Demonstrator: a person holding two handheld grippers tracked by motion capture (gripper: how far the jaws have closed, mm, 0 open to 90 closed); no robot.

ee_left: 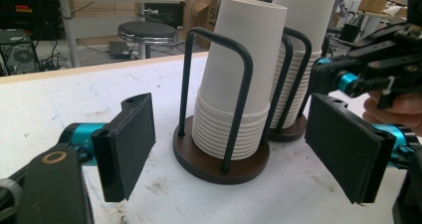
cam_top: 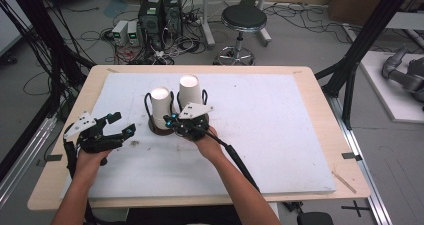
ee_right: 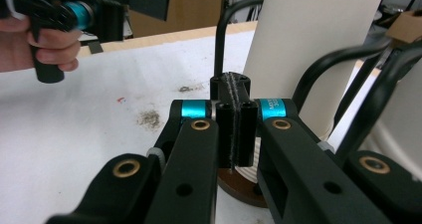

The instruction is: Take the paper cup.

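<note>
Right tongs [ee_right: 237, 129] closed, empty, low beside near cup stack [ee_left: 239, 79]. Left tongs [ee_left: 239, 149] open, facing stack. Steady holder [ee_left: 221, 162], then lift top cup straight.

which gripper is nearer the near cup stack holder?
Right. The right gripper sits shut against the base of the near cup stack holder, beside its wire frame. The left gripper is open, off to the holder's left, apart from it.

A grey floor [cam_top: 310, 40] spreads across the top of the frame; a black round stool [cam_top: 244, 19] stands upper centre; computer towers [cam_top: 160, 15] and tangled cables [cam_top: 100, 35] sit upper left.
</note>
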